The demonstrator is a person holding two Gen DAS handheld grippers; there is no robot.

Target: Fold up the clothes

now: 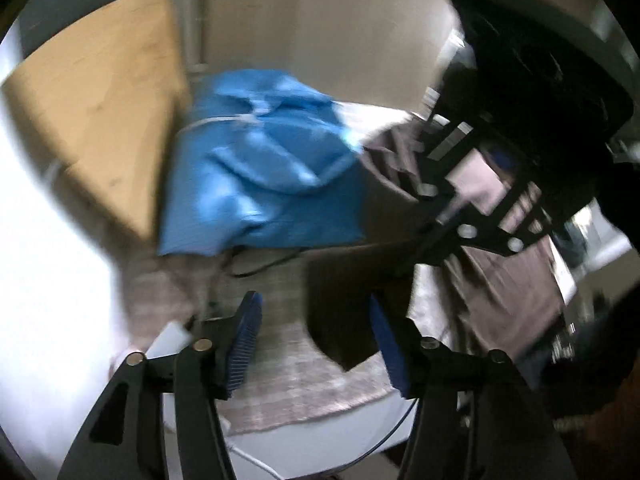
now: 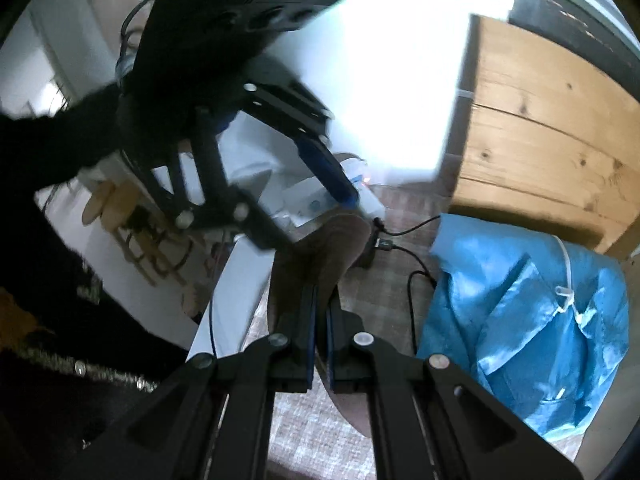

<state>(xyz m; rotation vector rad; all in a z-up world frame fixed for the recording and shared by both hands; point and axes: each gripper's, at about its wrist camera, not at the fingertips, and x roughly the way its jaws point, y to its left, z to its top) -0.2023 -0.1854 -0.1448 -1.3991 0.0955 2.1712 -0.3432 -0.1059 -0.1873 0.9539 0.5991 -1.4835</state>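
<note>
A: Where does the brown garment (image 2: 320,248) lie?

B: It hangs up off the checked cloth (image 2: 312,436) that covers the surface, gathered between the fingers of the right gripper (image 2: 319,316). In the right wrist view the two blue pads (image 2: 307,332) press together on a fold of it, so the right gripper is closed tight on the fabric.

A: And the left gripper (image 1: 316,340)?

B: Its jaws stand apart, blue pads (image 1: 242,352) well separated, and nothing sits between them. In the left wrist view only the checked cloth and a dark corner of the brown garment (image 1: 344,312) show beyond the gap. No pad touches the fabric there.

A: Does either camera see the other gripper?

B: Yes. The left wrist view shows the right gripper's black frame at upper right, with brown fabric draped below it. The right wrist view shows the left gripper's frame at upper left, one blue pad pointing down toward the garment.

A: What else lies near?

B: A blue garment (image 2: 532,320) lies crumpled on the cloth to the right of the brown one, apart from it, a white cord (image 2: 568,280) running across it. A black cable (image 2: 412,232) runs between the two. A wooden panel (image 2: 540,120) stands behind the blue garment. Both views are blurred.
</note>
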